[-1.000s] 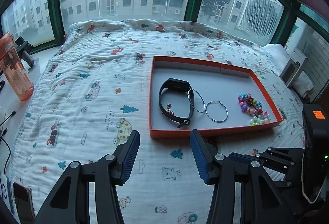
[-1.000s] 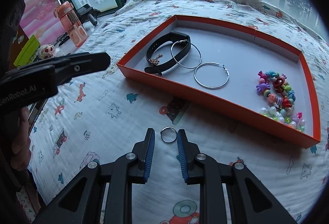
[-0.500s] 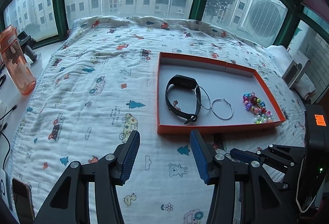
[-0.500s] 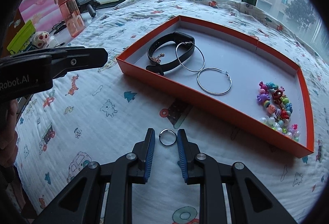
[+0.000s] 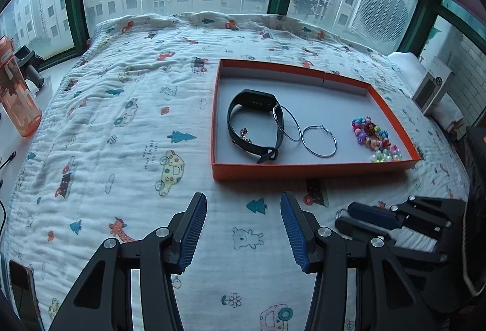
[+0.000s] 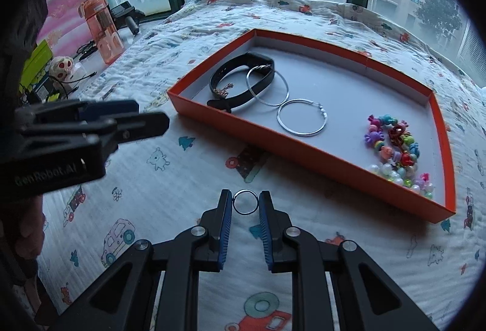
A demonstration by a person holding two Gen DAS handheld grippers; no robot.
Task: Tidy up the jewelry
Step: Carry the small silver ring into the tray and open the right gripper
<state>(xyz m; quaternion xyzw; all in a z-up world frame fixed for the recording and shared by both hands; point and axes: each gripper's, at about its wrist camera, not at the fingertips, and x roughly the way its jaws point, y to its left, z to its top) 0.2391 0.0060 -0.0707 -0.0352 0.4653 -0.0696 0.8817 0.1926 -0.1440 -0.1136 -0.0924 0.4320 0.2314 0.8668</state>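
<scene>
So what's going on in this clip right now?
A person with a handheld gripper in each hand is sorting jewelry on a bed. The right gripper is closed on a small metal ring, held just short of the orange tray. In the tray already lie a black wristband, two silver hoops and a pile of colorful beads. The left gripper is open and empty, hovering over the blanket near the tray.
</scene>
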